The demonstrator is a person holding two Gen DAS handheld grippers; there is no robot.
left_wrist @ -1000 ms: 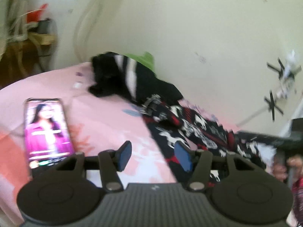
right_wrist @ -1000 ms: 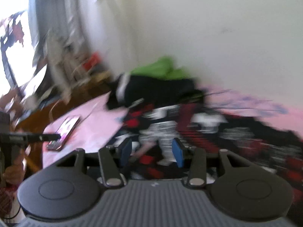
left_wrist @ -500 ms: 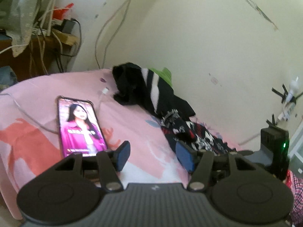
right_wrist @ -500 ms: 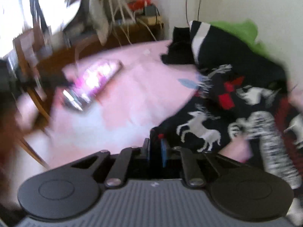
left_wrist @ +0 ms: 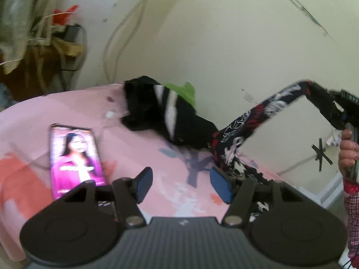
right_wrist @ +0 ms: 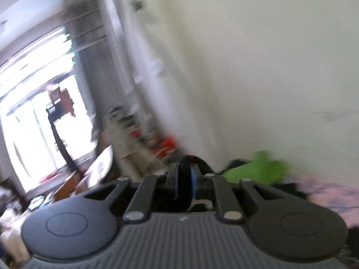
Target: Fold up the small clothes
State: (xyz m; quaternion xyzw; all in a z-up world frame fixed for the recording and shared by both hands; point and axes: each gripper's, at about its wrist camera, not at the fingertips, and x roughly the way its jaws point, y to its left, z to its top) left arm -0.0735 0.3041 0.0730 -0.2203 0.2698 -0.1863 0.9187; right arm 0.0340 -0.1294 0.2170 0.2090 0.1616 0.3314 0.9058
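The left gripper (left_wrist: pixel 180 185) hangs low over the near edge of the bed (left_wrist: pixel 139 150), which has a pink sheet. Its blue fingers (left_wrist: pixel 143 182) stand about half open, and they have just been opening a little more. Nothing is between them; only the pink sheet shows in the gap.

The right gripper (left_wrist: pixel 314 92) is up in the air over the right side of the bed, held by a person's hand (left_wrist: pixel 347 152). Its fingers (right_wrist: pixel 194 179) are pinched shut on a thin bit of the patterned cloth (left_wrist: pixel 251 125) (dark, with white and red shapes on it). In the right wrist view a dark loop of that cloth pokes up between the closed fingers. In the left wrist view the cloth hangs down from the right gripper in a long slanted strip, and its low end lies bunched on the bed just beside the left gripper's right finger.

Near the far edge of the bed, by the wall, lies a black top with white stripes (left_wrist: pixel 163 109). A green cloth (left_wrist: pixel 184 90) sits behind it, touching it. A phone (left_wrist: pixel 75 157) with a lit screen lies near the bed's left edge, close to the left gripper.
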